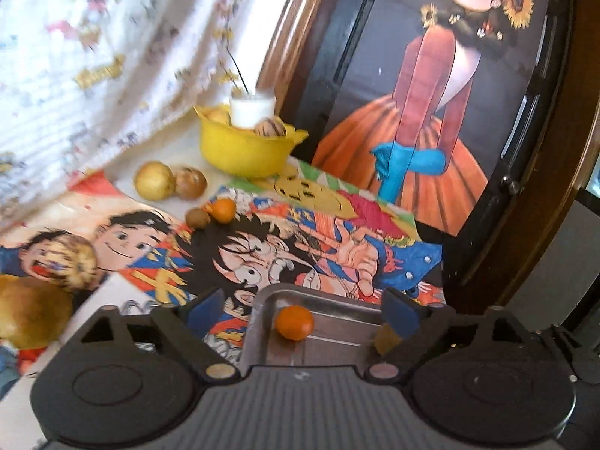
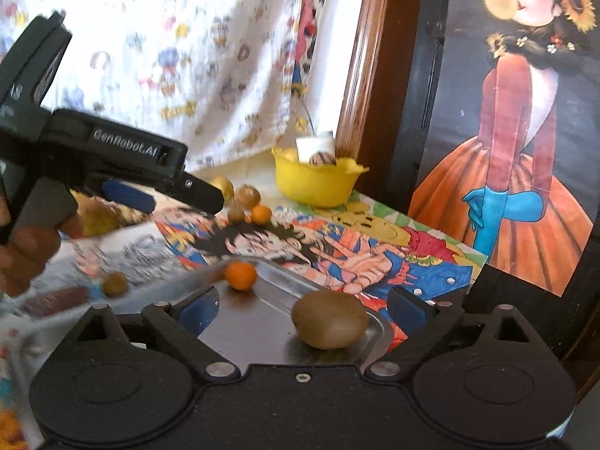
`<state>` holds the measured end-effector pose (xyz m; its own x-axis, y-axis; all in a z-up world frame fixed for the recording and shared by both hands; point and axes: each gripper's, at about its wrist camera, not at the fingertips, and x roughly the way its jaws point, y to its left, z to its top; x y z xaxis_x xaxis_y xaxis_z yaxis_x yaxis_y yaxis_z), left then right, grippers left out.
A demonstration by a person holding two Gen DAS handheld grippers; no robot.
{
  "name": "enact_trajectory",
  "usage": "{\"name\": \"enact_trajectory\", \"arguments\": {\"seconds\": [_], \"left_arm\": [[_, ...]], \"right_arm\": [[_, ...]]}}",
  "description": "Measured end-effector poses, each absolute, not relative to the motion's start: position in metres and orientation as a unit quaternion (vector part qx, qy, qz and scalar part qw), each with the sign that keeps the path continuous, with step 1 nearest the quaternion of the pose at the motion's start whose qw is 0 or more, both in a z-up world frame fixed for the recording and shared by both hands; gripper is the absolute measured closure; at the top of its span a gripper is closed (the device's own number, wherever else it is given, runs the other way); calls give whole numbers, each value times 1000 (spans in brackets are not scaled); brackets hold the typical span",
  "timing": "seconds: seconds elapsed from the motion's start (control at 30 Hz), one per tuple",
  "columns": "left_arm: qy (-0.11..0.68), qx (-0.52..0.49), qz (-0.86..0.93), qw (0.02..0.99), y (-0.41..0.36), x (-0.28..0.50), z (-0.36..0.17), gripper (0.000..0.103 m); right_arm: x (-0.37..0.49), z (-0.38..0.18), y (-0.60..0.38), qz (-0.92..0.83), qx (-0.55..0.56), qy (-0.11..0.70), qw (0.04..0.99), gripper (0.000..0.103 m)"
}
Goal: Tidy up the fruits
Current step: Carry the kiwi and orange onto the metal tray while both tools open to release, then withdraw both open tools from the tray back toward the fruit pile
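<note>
A steel tray point(image 1: 337, 305) point(image 2: 270, 322) lies on the cartoon-print cloth and holds a small orange fruit point(image 1: 294, 321) point(image 2: 240, 275) and a kiwi point(image 2: 330, 319). My left gripper point(image 1: 302, 313) is open above the tray's near edge, empty. My right gripper point(image 2: 303, 313) is open and empty, with the kiwi lying between its fingers on the tray. The left gripper's body point(image 2: 112, 165) shows in the right wrist view at the left. On the cloth lie another orange fruit point(image 1: 224, 210) point(image 2: 261, 214), a small brown fruit point(image 1: 198, 219), a yellow fruit point(image 1: 154, 180) and a brown spotted fruit point(image 1: 190, 182).
A yellow bowl point(image 1: 243, 150) point(image 2: 318, 183) with fruit and a white cup point(image 1: 252, 110) stands at the back by the wall. Large yellow-brown fruits point(image 1: 33, 311) lie at the left. A small brown fruit point(image 2: 114, 283) lies left of the tray. A painted panel point(image 1: 431, 112) stands at the right.
</note>
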<state>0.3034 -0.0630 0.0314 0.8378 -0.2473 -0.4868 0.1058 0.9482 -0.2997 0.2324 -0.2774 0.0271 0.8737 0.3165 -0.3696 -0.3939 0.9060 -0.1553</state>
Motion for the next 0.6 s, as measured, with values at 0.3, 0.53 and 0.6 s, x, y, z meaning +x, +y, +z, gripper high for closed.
{"name": "enact_trajectory", "arguments": {"seconds": [0.3,0.53,0.6], "left_arm": [[228,-108,-63,965,-48,228,50,1],[217,-113,-48,969,-27,171,52,0],[217,-112,-44,969,-22,158,51,0]], "right_arm": [[164,52,-270,178,-71,147,970,1],[117,58,-265,174,-36,152,972,1],[103,58,-263,172,-28,155,972,1]]}}
